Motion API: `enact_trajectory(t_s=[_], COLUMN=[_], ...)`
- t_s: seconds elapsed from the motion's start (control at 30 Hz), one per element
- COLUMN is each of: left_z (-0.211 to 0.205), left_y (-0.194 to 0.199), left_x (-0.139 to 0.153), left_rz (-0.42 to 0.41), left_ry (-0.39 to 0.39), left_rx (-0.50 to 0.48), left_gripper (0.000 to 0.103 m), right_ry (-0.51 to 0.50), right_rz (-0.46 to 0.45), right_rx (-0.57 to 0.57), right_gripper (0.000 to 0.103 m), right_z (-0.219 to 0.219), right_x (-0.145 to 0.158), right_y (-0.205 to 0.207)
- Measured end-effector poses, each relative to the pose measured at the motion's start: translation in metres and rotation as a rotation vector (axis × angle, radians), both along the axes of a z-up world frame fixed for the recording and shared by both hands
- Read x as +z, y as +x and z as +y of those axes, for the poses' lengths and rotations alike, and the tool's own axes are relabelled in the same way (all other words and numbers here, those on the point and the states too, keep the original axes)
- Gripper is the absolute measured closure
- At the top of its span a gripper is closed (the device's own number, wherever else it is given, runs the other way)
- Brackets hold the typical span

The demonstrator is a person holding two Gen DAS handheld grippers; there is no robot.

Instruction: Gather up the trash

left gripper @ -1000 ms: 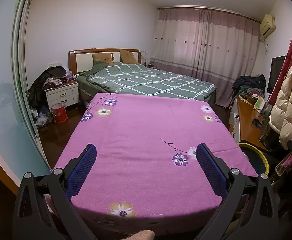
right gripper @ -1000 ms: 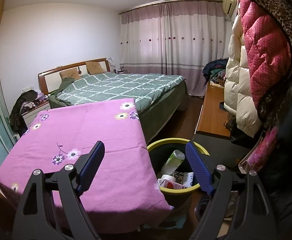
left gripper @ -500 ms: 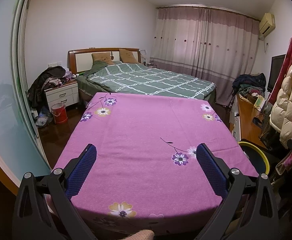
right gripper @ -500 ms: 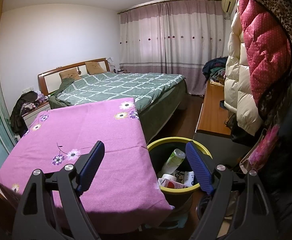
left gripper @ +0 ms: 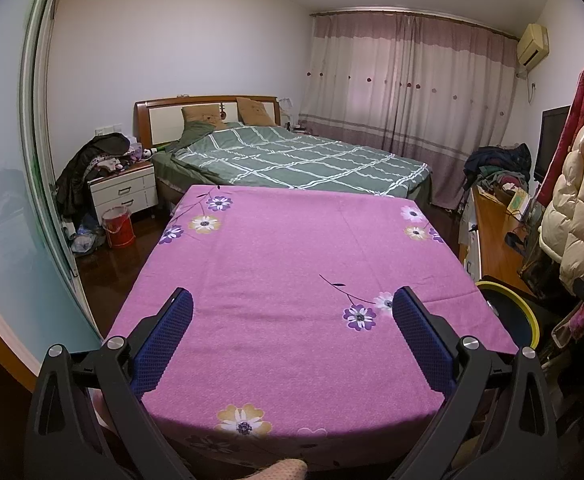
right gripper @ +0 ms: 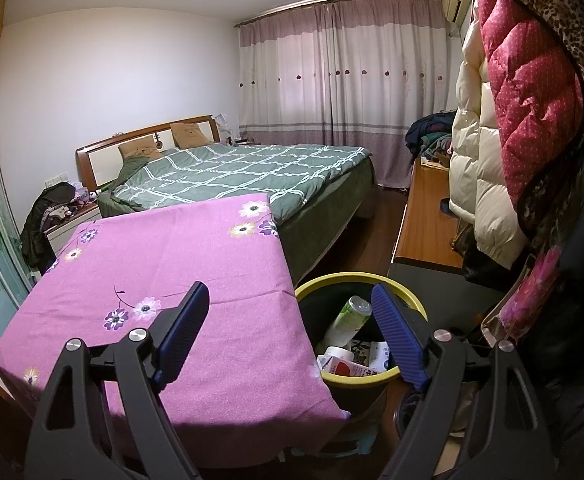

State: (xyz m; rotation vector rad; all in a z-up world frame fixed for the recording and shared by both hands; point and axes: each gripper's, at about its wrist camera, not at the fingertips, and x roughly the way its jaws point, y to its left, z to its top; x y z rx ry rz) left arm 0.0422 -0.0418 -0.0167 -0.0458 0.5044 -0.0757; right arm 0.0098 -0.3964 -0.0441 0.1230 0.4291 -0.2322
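Before you stands the table [left gripper: 292,280]; the bed [left gripper: 292,160] lies behind it, and the bin [right gripper: 362,280] holding trash [right gripper: 348,316] sits just right of the table.

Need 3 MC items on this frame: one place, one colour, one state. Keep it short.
1. Where does the trash bin stand?
A. beside the right edge of the purple-clothed table
B. on the bed
C. under the curtains

2. What colour is the bin's rim?
A. red
B. yellow
C. white

3. What state is the right claw in?
A. shut on a bottle
B. shut, with nothing in it
C. open, holding nothing

Key: 1 A, the bin sits on the floor against the table's right side. 2 B, a yellow band rings its dark inside. 3 C, its blue pads stand wide apart with nothing between them; the green can lies in the bin behind.
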Motion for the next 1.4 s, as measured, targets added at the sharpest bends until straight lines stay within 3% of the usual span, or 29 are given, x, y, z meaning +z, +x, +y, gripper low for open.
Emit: enact_trajectory(t_s=[1.4], left_z=[-0.013], left_y=[0.014], left_x=[-0.003], left_rz=[0.033], left_ry=[-0.014], left_rx=[-0.034], left_gripper=[0.005], right_ry=[0.010], right_rz=[0.011], right_rx=[0.003], right_gripper=[0.024], right_z=[0.003], right_x=[-0.007], right_y=[0.004])
